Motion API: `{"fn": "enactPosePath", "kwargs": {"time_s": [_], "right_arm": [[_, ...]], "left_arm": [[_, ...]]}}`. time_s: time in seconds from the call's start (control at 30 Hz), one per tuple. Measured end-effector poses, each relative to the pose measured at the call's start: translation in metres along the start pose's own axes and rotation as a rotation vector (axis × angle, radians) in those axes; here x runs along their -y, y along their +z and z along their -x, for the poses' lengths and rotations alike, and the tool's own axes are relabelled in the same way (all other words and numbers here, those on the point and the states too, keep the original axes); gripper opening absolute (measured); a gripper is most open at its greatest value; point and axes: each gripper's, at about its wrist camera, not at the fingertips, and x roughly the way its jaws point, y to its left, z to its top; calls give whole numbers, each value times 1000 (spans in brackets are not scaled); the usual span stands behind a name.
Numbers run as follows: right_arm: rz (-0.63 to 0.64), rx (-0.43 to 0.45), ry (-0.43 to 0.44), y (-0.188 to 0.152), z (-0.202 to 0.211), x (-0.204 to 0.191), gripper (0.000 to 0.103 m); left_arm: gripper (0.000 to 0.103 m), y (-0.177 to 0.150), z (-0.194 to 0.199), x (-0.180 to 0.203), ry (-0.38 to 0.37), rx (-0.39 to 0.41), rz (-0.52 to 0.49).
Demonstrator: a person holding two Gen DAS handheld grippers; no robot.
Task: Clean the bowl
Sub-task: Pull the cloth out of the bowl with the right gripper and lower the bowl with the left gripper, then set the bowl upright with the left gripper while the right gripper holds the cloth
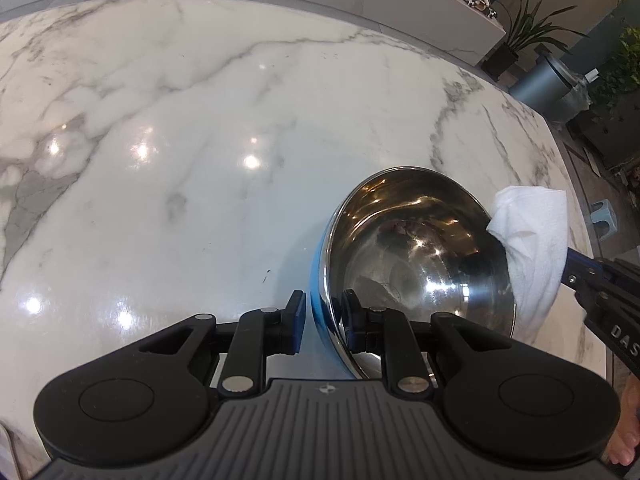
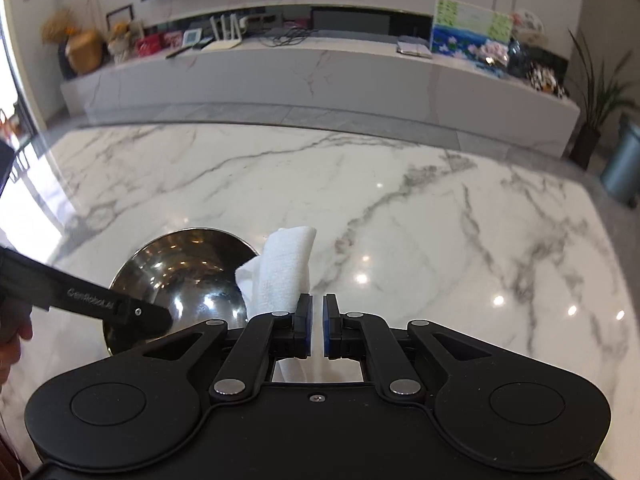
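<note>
A steel bowl (image 1: 420, 248) with a blue outside is tilted up on the marble table (image 1: 200, 140), its shiny inside facing my camera. My left gripper (image 1: 324, 314) is shut on its near rim, one pad on the blue wall and one inside. A white cloth (image 1: 532, 232) lies against the bowl's right rim, wrapped over the right gripper's fingers (image 1: 580, 260). In the right wrist view the right gripper (image 2: 318, 320) is shut on the cloth (image 2: 284, 272), which sticks out forward beside the bowl (image 2: 180, 276). The left gripper's finger (image 2: 152, 316) crosses the bowl's near rim.
The marble table (image 2: 400, 200) stretches far ahead and to the right. Beyond its far edge stands a long low white cabinet (image 2: 320, 76) with books, pictures and cables. A potted plant (image 2: 596, 120) and a grey bin (image 2: 624, 160) stand at the right. A hand (image 2: 12, 340) shows at the left edge.
</note>
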Motion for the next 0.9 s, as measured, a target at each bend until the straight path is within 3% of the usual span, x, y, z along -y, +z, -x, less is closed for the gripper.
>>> {"fn": "enactPosePath", "kwargs": {"time_s": [0.17, 0.33, 0.67, 0.73, 0.8, 0.9], "right_arm": [[-33, -29, -60, -8, -11, 12, 9], [-10, -19, -97, -11, -11, 10, 29], [-3, -95, -15, -26, -21, -3, 30], [2, -103, -9, -29, -23, -6, 33], [8, -99, -11, -31, -25, -9, 43], [-8, -97, -9, -32, -27, -9, 45]], "left_arm": [[17, 2, -2, 6, 9, 9, 6], [17, -2, -3, 11, 28, 14, 0], [18, -3, 0, 12, 41, 22, 8], [19, -3, 0, 11, 43, 26, 6], [19, -4, 0, 12, 45, 23, 1], [19, -4, -2, 12, 46, 22, -3]]}}
